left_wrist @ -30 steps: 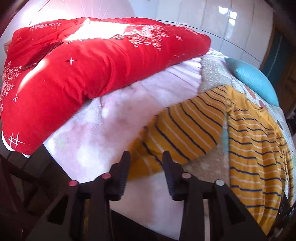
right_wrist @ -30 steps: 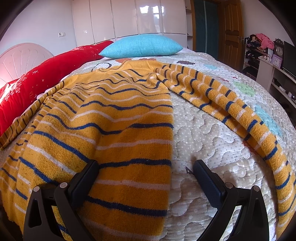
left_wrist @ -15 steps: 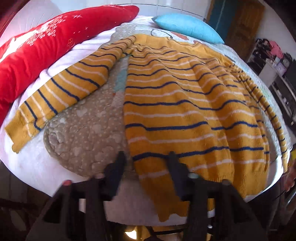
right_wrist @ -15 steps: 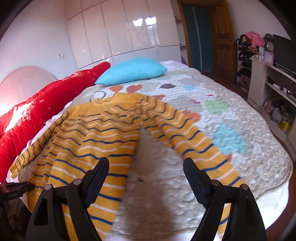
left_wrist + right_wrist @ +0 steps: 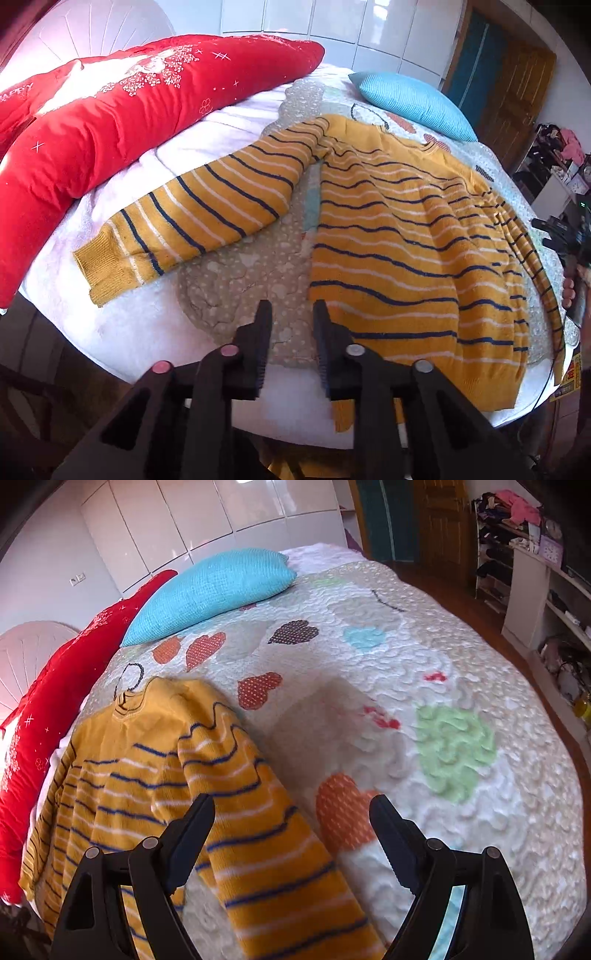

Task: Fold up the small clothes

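Observation:
A yellow sweater with navy and white stripes (image 5: 399,251) lies spread flat on the quilted bed (image 5: 258,273). Its left sleeve (image 5: 192,221) stretches out toward the red duvet. My left gripper (image 5: 291,325) is open with a narrow gap, empty, above the bed's near edge just left of the sweater's hem. In the right wrist view the sweater (image 5: 140,775) lies at left and its right sleeve (image 5: 280,867) runs down between the jaws. My right gripper (image 5: 295,819) is wide open and empty above that sleeve.
A red duvet (image 5: 110,110) lies along the bed's left side and a blue pillow (image 5: 410,99) at the head. The heart-patterned quilt (image 5: 424,701) spreads to the right. Shelves with clutter (image 5: 546,572) stand by the right wall. A wooden door (image 5: 513,92) is behind.
My left gripper has swung from the sleeve cuff near the red duvet to the sweater's hem side. My right gripper has lifted off the hem and moved right over the right sleeve.

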Available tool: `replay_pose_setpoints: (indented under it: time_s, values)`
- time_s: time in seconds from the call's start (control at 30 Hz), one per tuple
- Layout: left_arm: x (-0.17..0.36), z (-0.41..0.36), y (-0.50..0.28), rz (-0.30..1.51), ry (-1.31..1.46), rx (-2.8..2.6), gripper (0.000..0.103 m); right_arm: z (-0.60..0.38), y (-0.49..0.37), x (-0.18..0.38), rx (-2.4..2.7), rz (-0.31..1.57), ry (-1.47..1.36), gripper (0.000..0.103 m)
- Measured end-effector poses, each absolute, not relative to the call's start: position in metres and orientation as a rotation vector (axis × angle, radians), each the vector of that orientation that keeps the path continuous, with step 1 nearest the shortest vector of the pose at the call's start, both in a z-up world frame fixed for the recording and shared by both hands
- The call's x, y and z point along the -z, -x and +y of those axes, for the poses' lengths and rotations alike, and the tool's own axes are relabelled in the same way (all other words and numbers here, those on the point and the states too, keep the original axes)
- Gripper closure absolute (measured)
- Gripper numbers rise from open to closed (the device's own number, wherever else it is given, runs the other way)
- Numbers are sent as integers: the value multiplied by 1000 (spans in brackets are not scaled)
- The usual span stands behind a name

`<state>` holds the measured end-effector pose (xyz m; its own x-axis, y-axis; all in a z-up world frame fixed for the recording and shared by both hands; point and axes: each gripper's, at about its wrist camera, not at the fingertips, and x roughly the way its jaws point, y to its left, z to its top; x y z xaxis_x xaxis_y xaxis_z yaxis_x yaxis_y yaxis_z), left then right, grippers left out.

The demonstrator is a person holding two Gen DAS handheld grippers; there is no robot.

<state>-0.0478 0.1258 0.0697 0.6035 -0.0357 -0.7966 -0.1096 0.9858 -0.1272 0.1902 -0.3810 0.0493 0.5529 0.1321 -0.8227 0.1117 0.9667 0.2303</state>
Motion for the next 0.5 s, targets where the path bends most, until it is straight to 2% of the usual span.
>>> replay_pose_setpoints:
  time_s: [0.07, 0.13, 0.2, 0.23, 0.27, 0.3, 0.5]
  values:
    - [-75, 122, 50, 887, 162, -46, 50, -374, -218, -42, -37, 1005, -298, 14]
    - [-77, 117, 49, 870, 154, -36, 50, -366, -243, -36, -78, 1019, -325, 15]
    - [-74, 114, 45, 869, 161, -7, 50, -358, -266, -30, -91, 1037, -330, 22]
    - [-71, 113, 43, 874, 166, 4, 50, -352, -276, -25, -113, 1060, -338, 44]
    - [-68, 112, 40, 885, 166, 10, 50, -347, -285, -19, -148, 1100, -353, 87]
    - [-64, 110, 36, 899, 163, 15, 50, -342, -292, -14, -194, 1137, -379, 98]
    - [-50, 109, 22, 937, 152, 24, 50, -335, -324, -48, -54, 1091, -177, 99]
